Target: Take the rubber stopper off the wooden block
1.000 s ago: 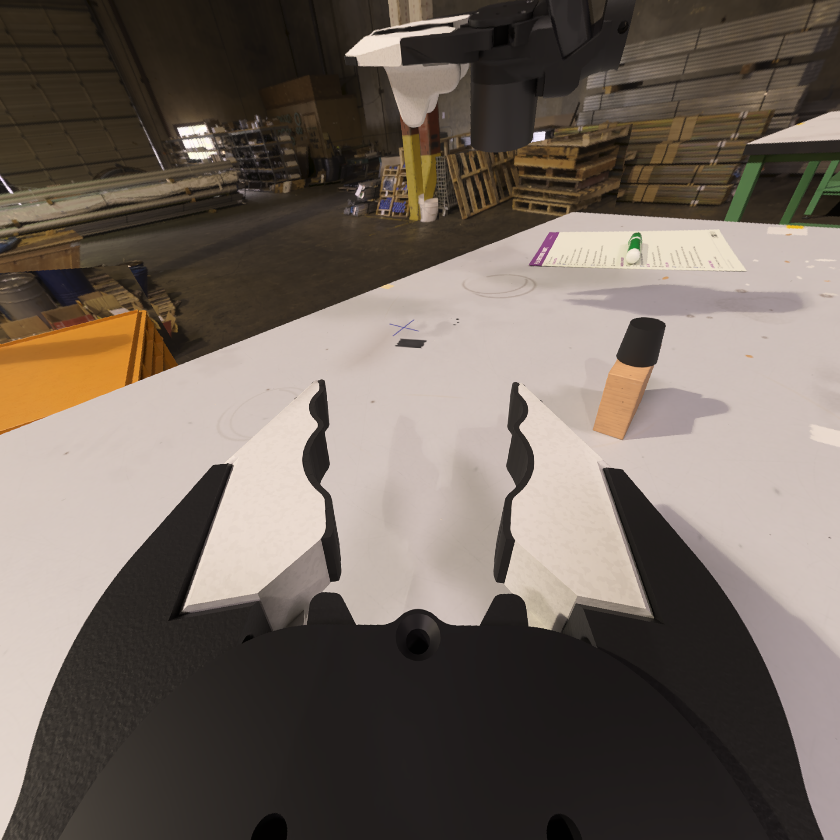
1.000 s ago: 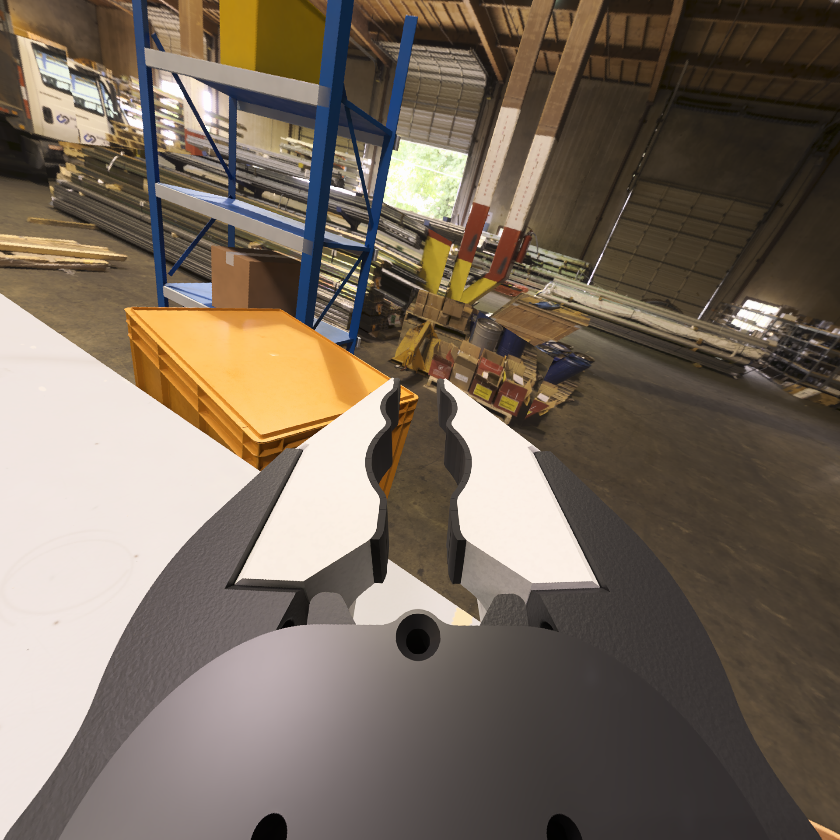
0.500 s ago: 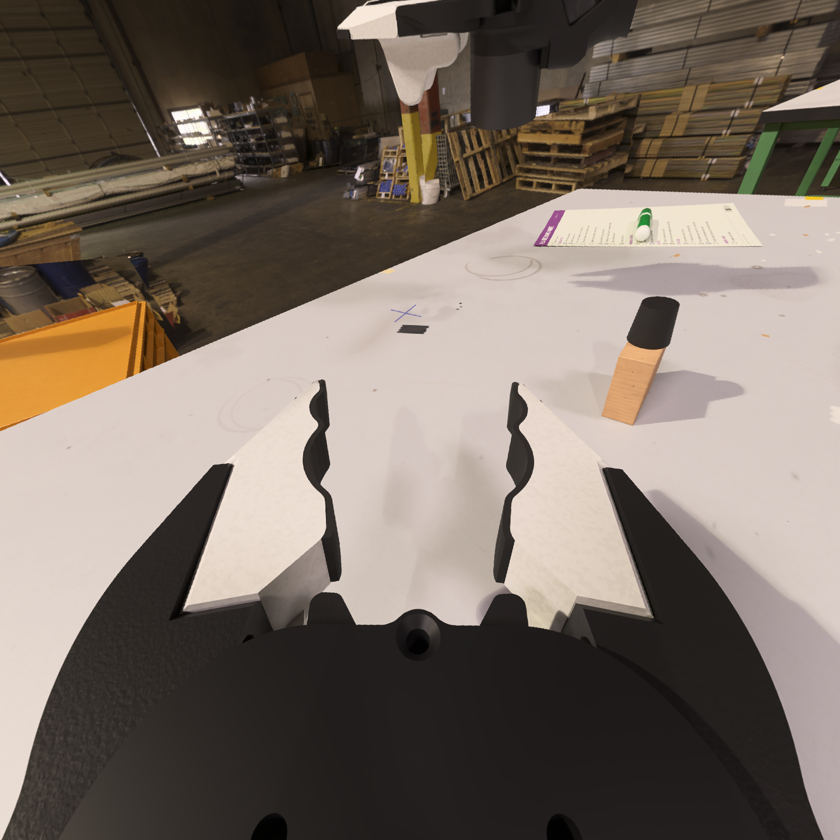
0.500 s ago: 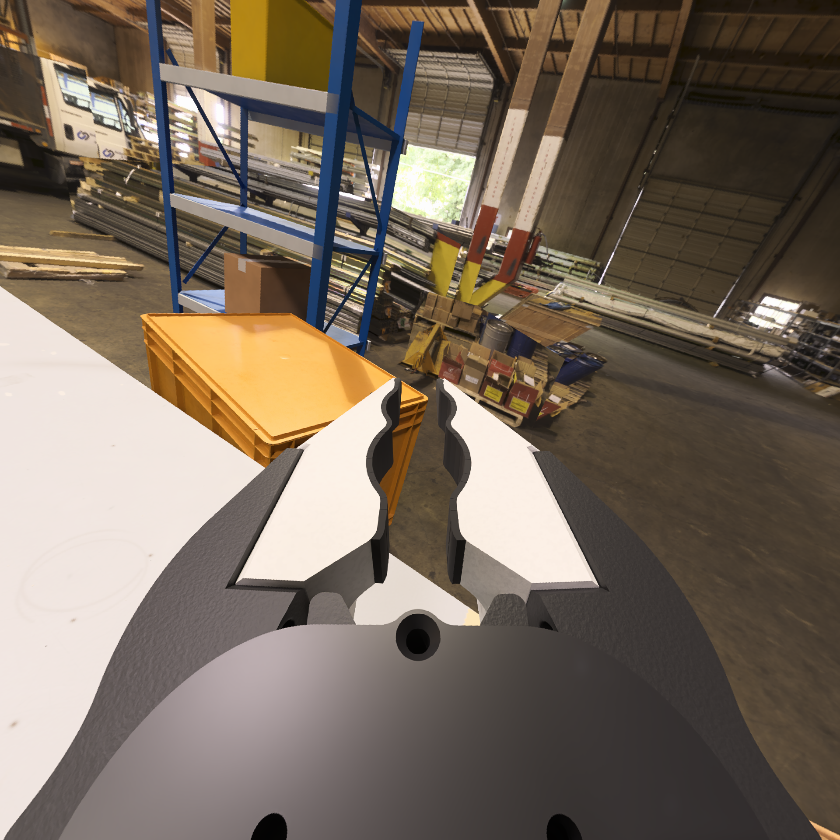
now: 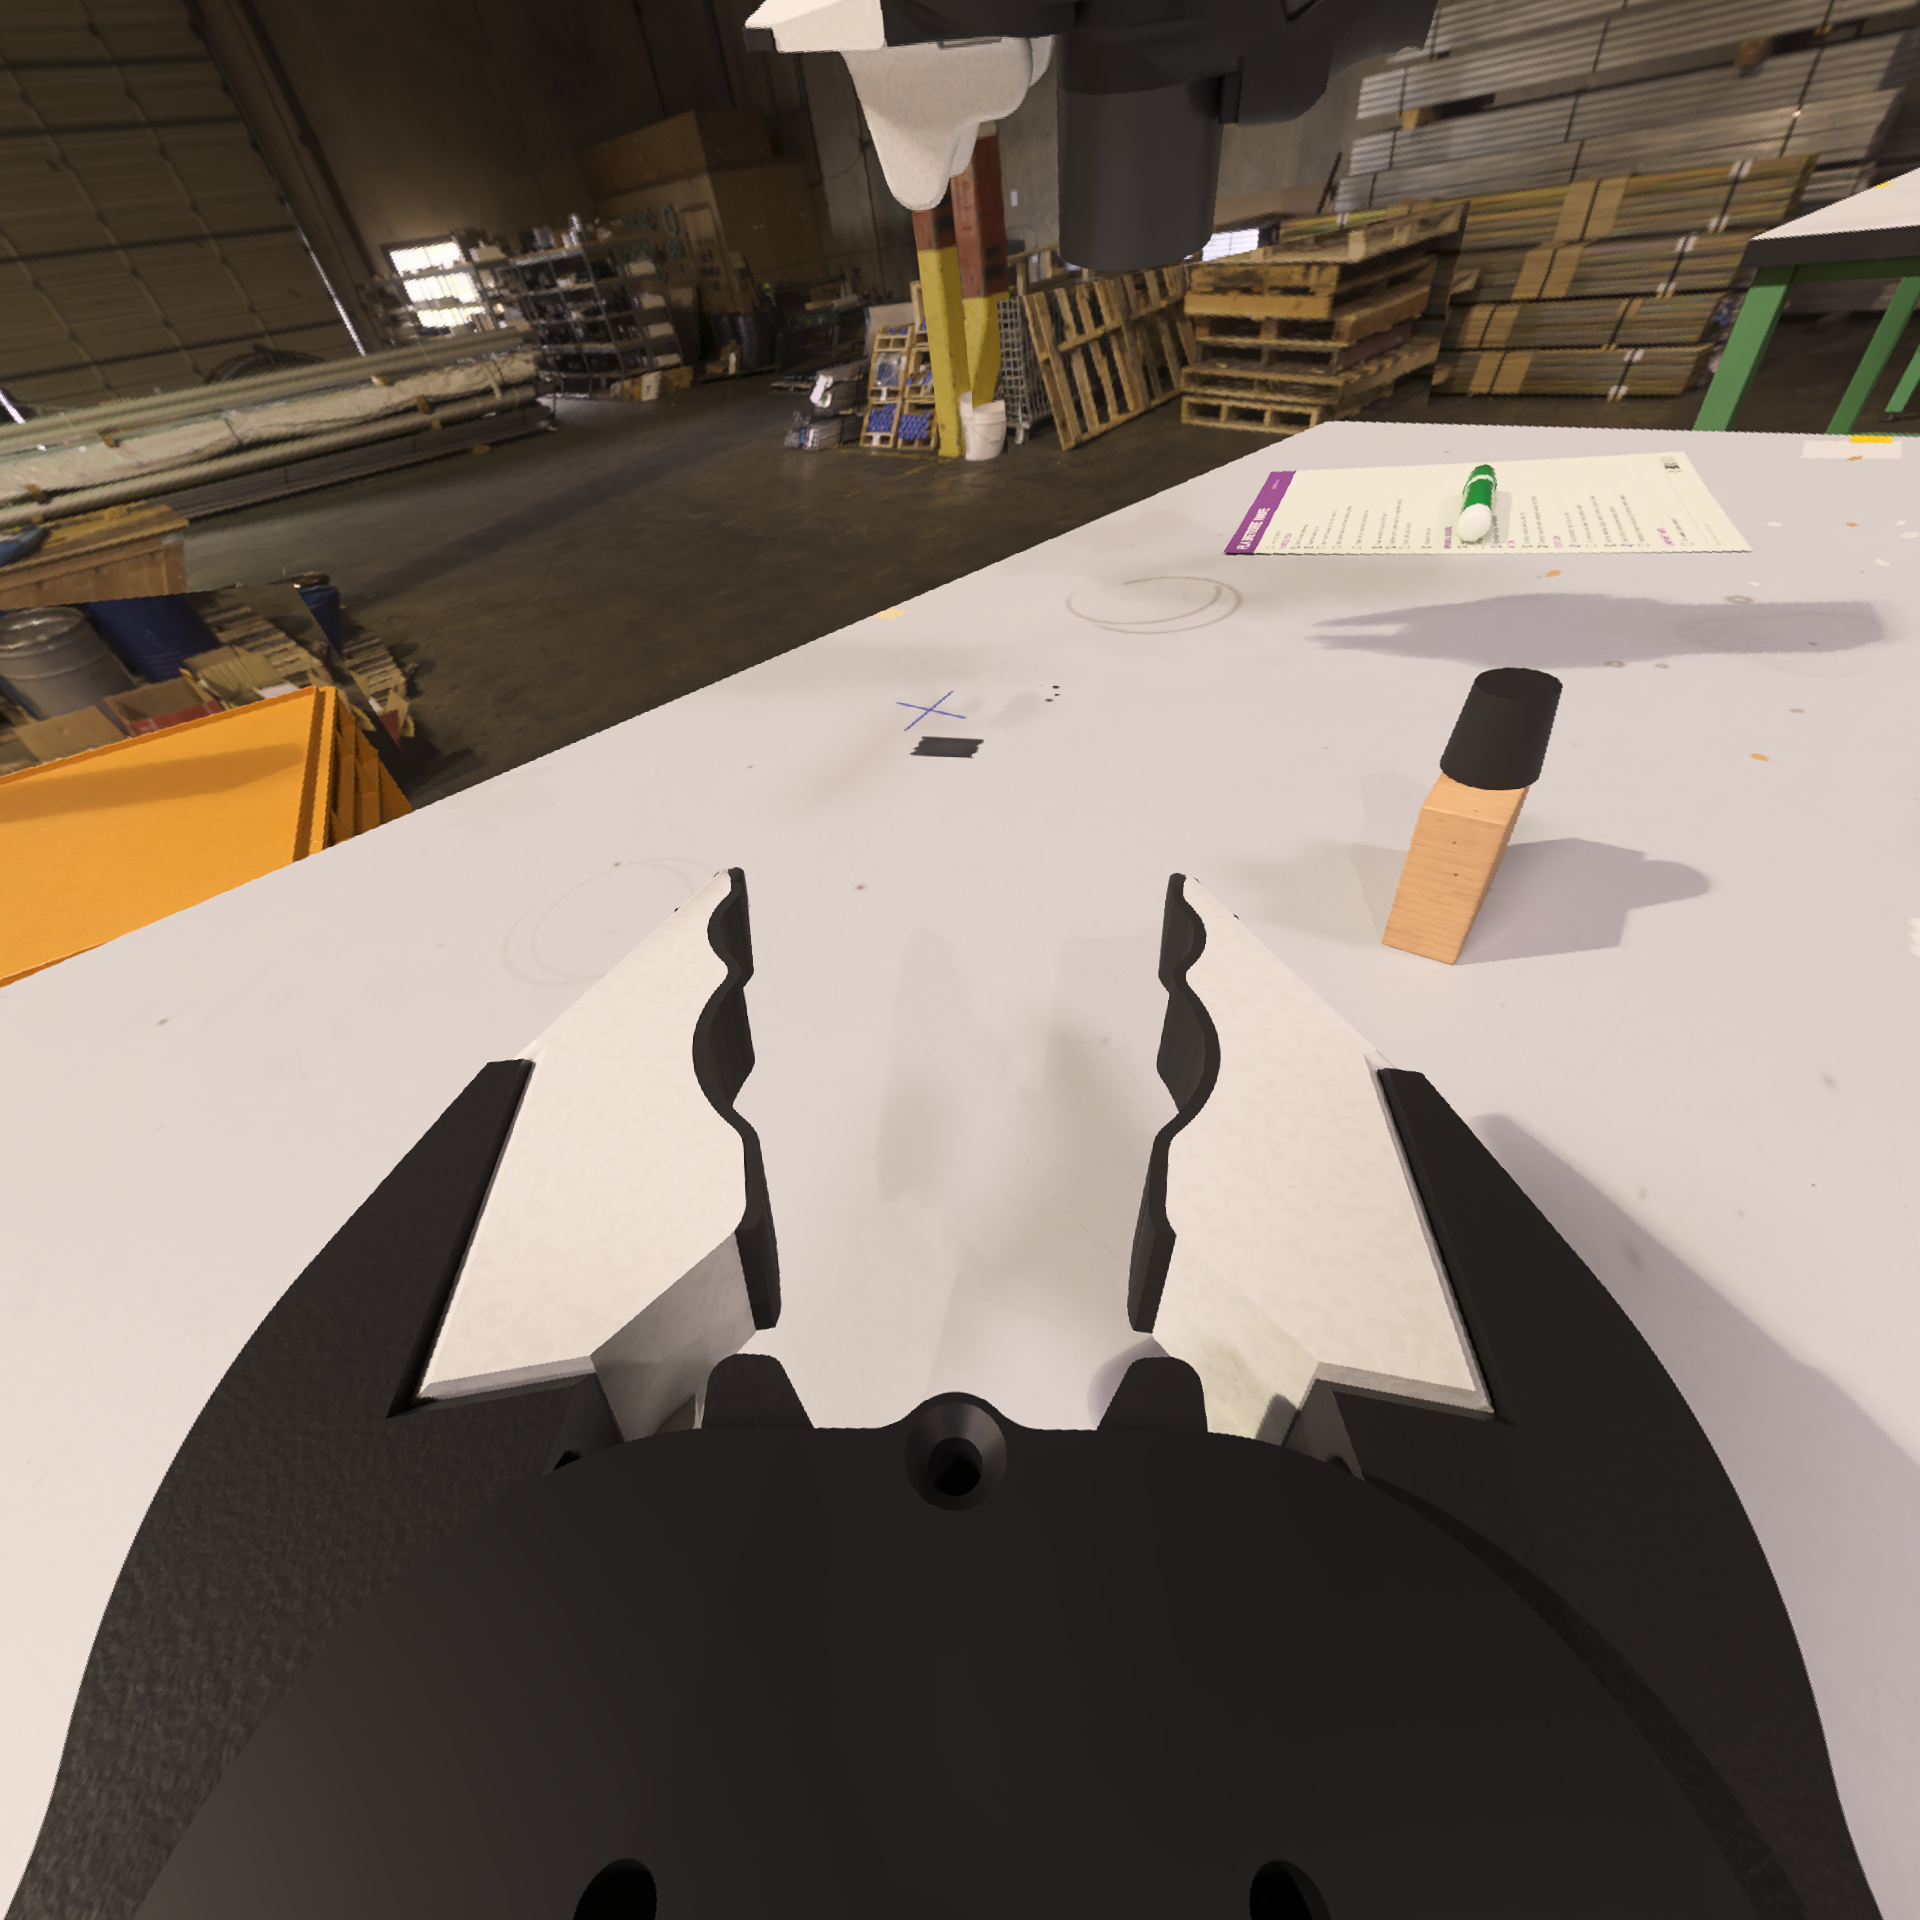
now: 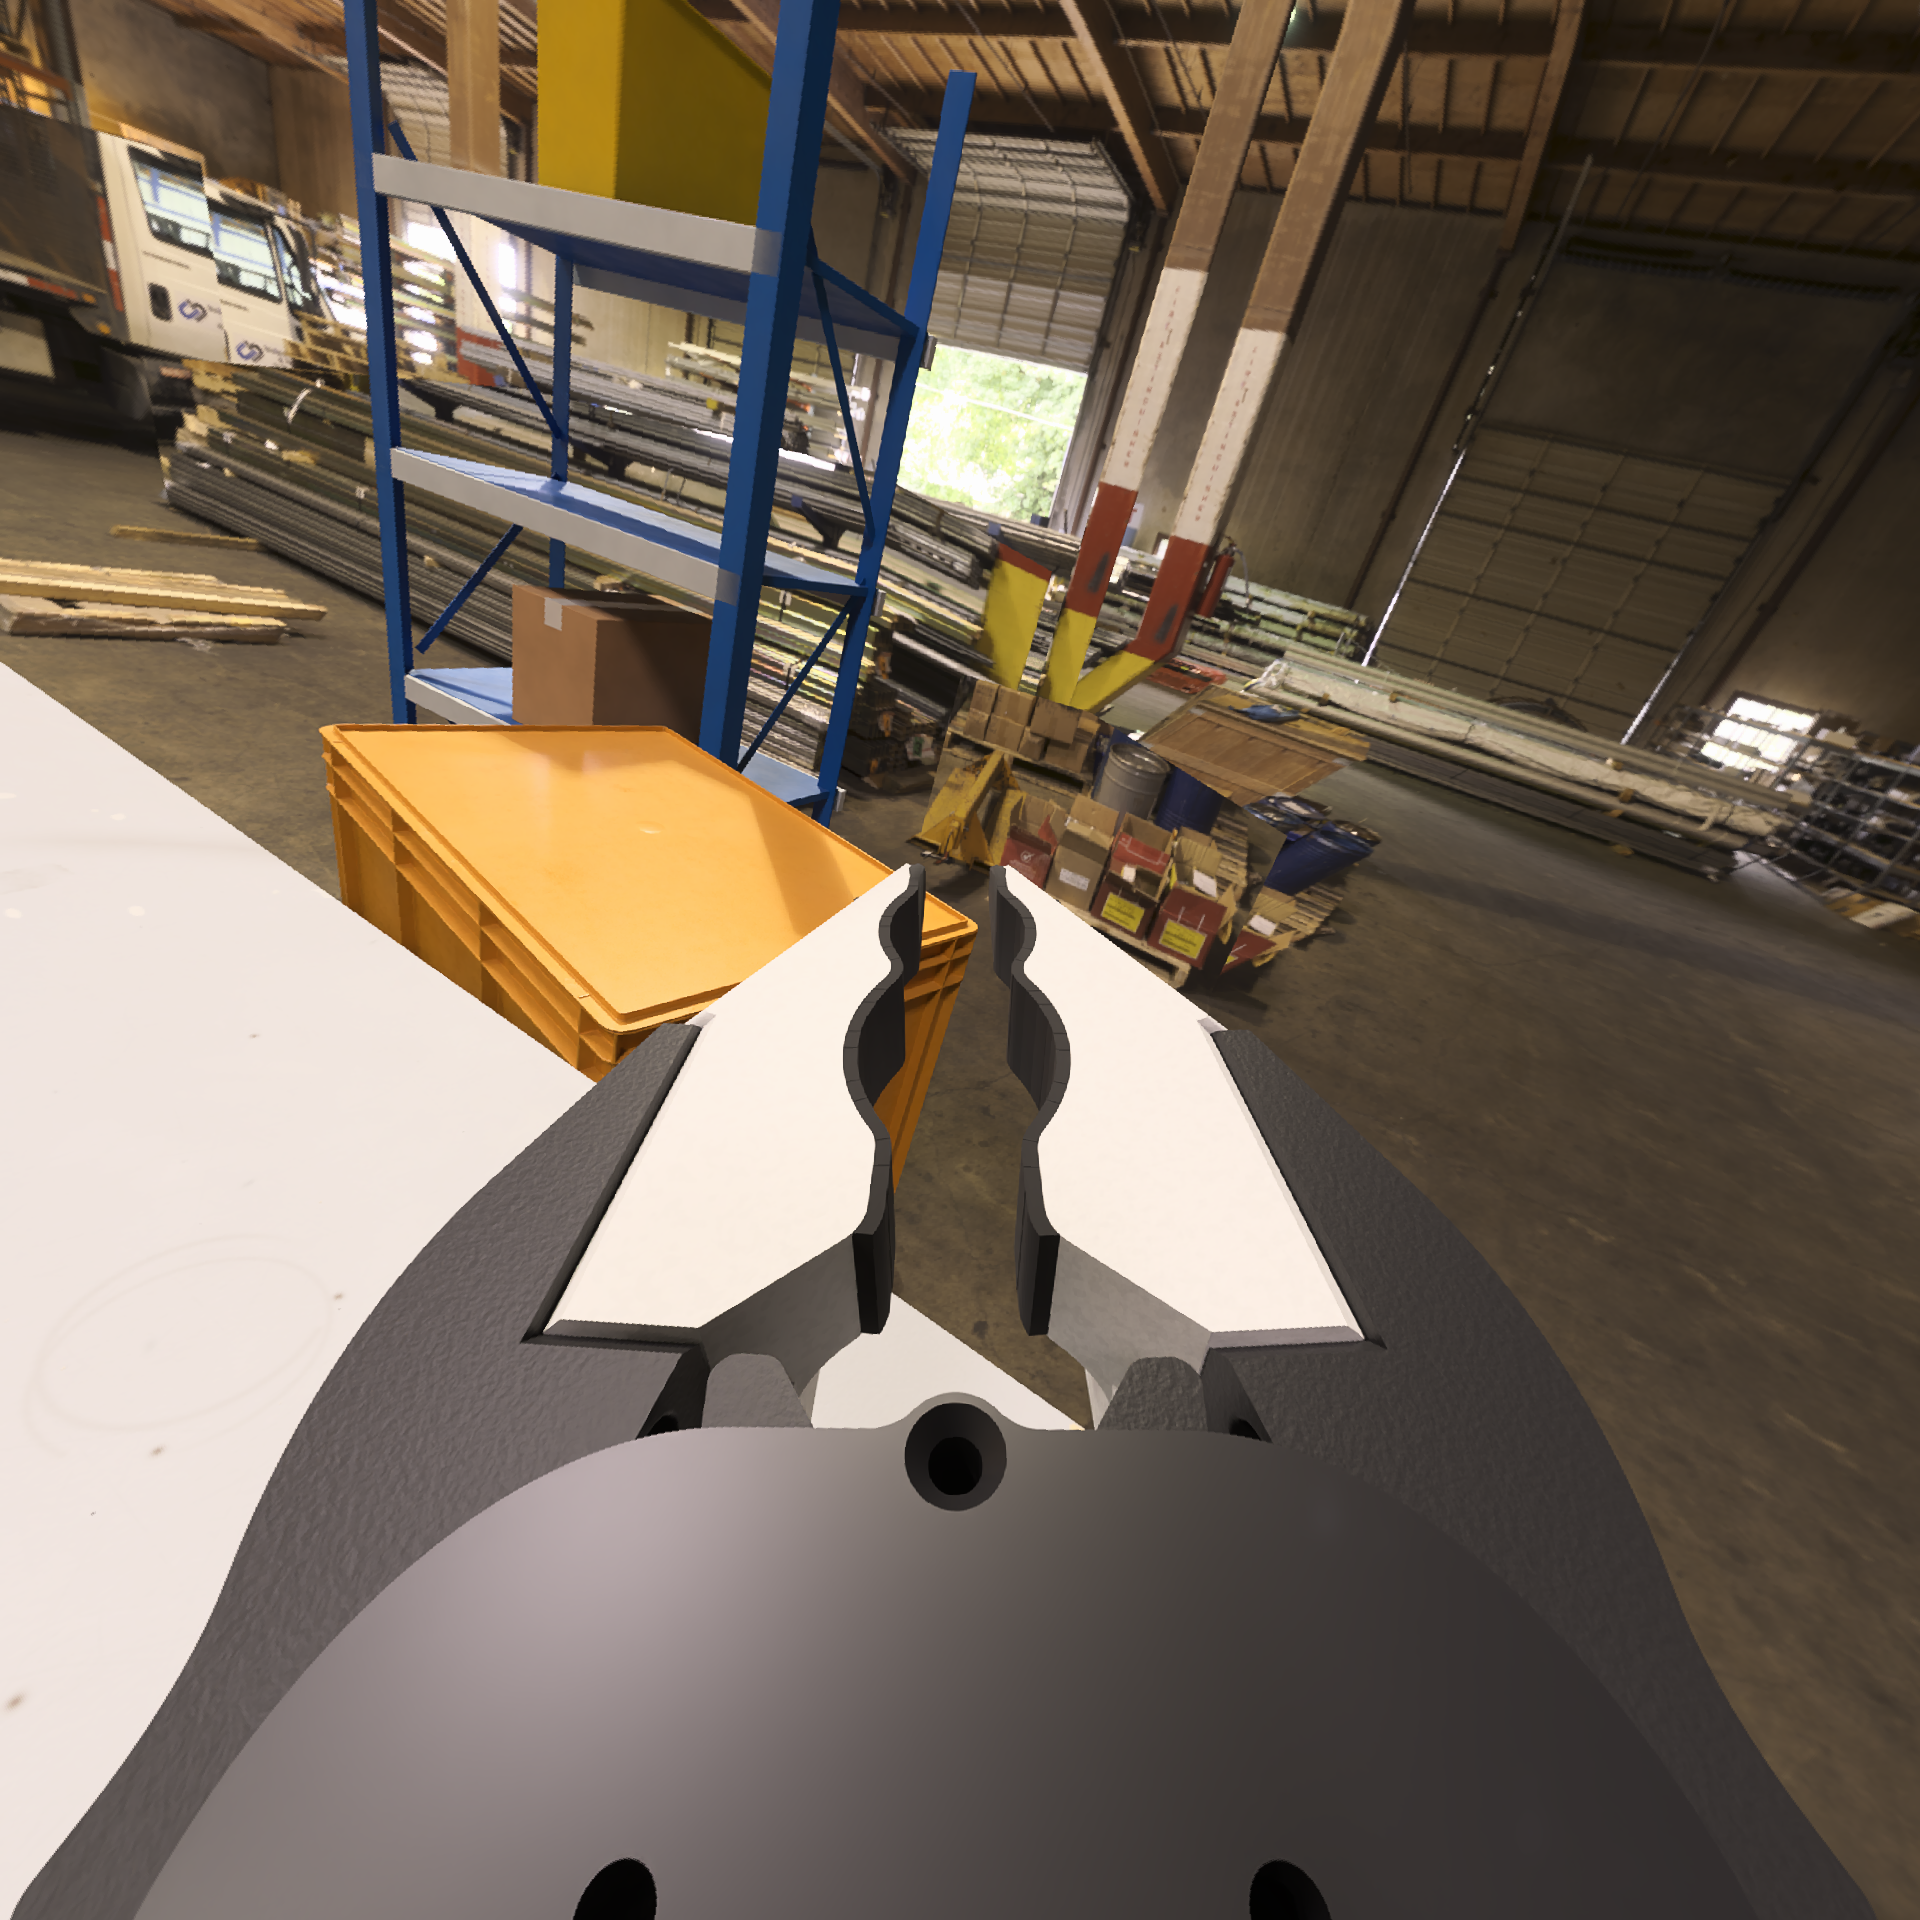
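Observation:
A black rubber stopper (image 5: 1501, 727) sits on top of a light wooden block (image 5: 1455, 873) that stands on the white table (image 5: 935, 1039), ahead and to the right of my left gripper (image 5: 954, 878). The left gripper is open wide and empty, low over the table, still well short of the block. The right gripper hangs above the table's far part; its underside and a white finger (image 5: 925, 125) show at the top of the left wrist view. In its own view the right gripper (image 6: 954, 873) is empty, jaws only a narrow gap apart, pointing past the table edge at the floor.
A printed sheet (image 5: 1496, 514) with a green marker (image 5: 1475, 499) lies at the far right of the table. An orange crate (image 6: 623, 862) stands on the floor beside the table edge, with a blue rack (image 6: 748, 436) behind it. A green-legged table (image 5: 1860, 312) stands far right.
The left gripper has shifted slightly, so block and stopper sit a little farther right and higher in its view. The right gripper has risen toward the top edge there. Neither jaw gap changed.

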